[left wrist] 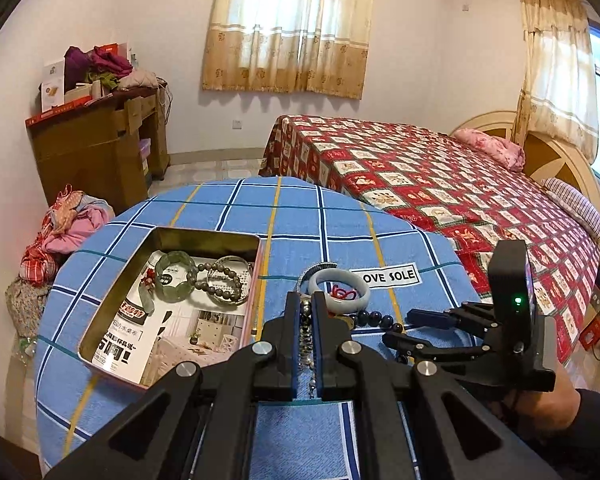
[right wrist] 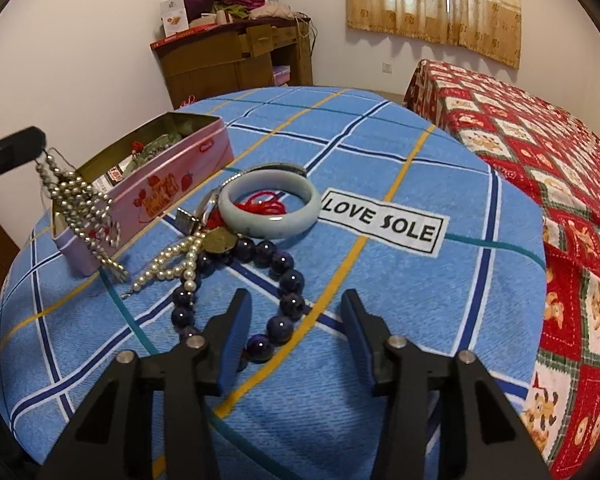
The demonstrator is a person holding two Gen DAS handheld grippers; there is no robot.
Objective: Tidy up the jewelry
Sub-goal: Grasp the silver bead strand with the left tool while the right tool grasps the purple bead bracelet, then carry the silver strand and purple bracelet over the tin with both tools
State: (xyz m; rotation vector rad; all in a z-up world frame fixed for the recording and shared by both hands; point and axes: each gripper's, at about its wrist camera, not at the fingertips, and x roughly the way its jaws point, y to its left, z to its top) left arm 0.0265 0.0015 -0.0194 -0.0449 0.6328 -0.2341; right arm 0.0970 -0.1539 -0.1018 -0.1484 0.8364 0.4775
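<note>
My left gripper (left wrist: 306, 300) is shut on a strand of silver beads (left wrist: 306, 332). In the right wrist view the left gripper (right wrist: 40, 148) holds that strand (right wrist: 76, 204) dangling above the near end of the pink tin (right wrist: 160, 196). The open tin (left wrist: 208, 234) holds a green bracelet (left wrist: 176, 270) and a grey bead bracelet (left wrist: 220, 280). On the cloth lie a pale jade bangle (right wrist: 270, 210), red cord (right wrist: 264, 204), a pearl strand (right wrist: 168, 264) and a dark purple bead bracelet (right wrist: 292, 280). My right gripper (right wrist: 298, 320) stands open over that bracelet's near beads, pads apart from them.
The round table has a blue checked cloth (right wrist: 400, 300) with a "LOVE SOLE" label (right wrist: 384, 222). A bed with a red patterned quilt (left wrist: 440, 192) stands close on the right. A wooden cabinet (left wrist: 96, 148) and a heap of clothes (left wrist: 68, 220) stand at the left.
</note>
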